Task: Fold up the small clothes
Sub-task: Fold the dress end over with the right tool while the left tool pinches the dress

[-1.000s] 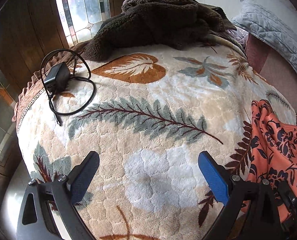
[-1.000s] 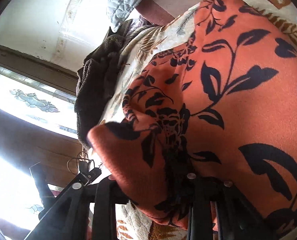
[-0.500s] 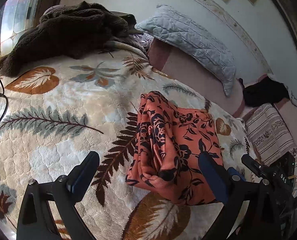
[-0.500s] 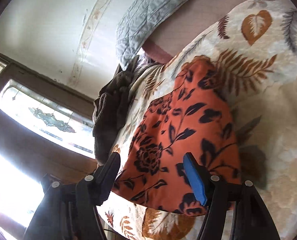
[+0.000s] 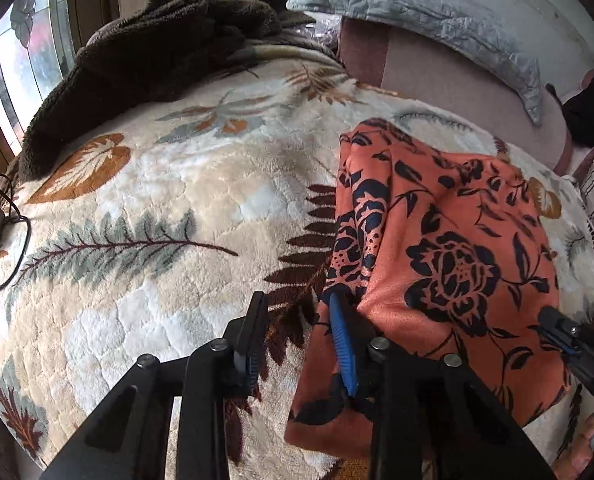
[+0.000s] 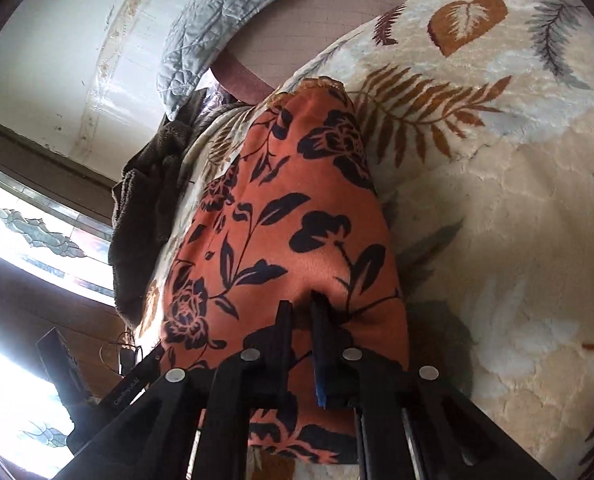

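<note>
The orange floral garment (image 5: 449, 256) lies partly folded on the leaf-print blanket (image 5: 169, 184) of the bed, its long axis running away from both tools. The left gripper (image 5: 297, 344) sits at its near left edge, jaws part-spread, the blue one touching or under the cloth. The right gripper (image 6: 303, 344) is at the near hem, jaws nearly together, seemingly pinching a fold, though its tips are hidden in fabric
</note>
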Motion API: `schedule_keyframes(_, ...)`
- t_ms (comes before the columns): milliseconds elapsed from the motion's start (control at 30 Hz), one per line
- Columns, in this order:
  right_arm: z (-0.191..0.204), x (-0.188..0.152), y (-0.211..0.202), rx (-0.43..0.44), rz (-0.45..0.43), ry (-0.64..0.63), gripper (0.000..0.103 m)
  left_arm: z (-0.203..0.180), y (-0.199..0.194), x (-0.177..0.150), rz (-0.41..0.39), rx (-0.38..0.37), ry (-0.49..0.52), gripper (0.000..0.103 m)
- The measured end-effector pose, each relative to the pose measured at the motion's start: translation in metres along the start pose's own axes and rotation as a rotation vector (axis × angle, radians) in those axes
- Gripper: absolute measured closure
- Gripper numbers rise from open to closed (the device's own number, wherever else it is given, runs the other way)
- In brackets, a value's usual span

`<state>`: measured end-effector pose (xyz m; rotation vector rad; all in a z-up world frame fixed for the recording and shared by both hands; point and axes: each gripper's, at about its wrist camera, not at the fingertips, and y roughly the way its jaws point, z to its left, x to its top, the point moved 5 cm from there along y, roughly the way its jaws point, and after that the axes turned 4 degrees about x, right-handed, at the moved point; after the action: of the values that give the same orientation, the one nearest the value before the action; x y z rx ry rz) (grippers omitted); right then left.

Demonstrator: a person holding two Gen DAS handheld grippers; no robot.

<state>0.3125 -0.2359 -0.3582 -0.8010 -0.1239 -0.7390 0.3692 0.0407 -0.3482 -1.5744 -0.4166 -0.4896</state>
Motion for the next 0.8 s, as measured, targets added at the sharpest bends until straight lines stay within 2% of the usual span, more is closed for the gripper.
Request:
schedule_keyframes(100,0.003,0.004,0.002,-0.009,0.041,-0.005,0.093,0.006,-0.001,0.003,0.024,-0.05,-0.071,0.076)
schedule_keyframes(200,0.01,0.009,-0.01,-0.009,0.071,-0.037,0.088,0.016,-0.018,0.008,-0.006,-0.111,-0.134,0.076)
schedule_keyframes(333,0.023,0.03,-0.027,0.032,0.005,-0.043,0.087,0.026,-0.04,0.011,-0.061,-0.125,-0.147,0.074)
schedule_keyframes(467,0.037,0.057,-0.015,-0.002,-0.015,-0.078,0.087,0.019,-0.062,0.008,-0.118,-0.167,-0.096,0.074)
schedule_keyframes(600,0.039,0.086,0.017,-0.036,-0.002,-0.067,0.087,-0.004,-0.062,0.001,-0.111,-0.189,0.017,0.073)
schedule_keyframes(700,0.022,0.104,0.049,-0.088,0.014,-0.01,0.086,-0.015,-0.037,-0.005,-0.04,-0.12,0.093,0.071)
schedule_keyframes(800,-0.004,0.11,0.078,-0.133,0.051,0.041,0.089,-0.012,-0.028,-0.006,-0.043,-0.067,0.106,0.056)
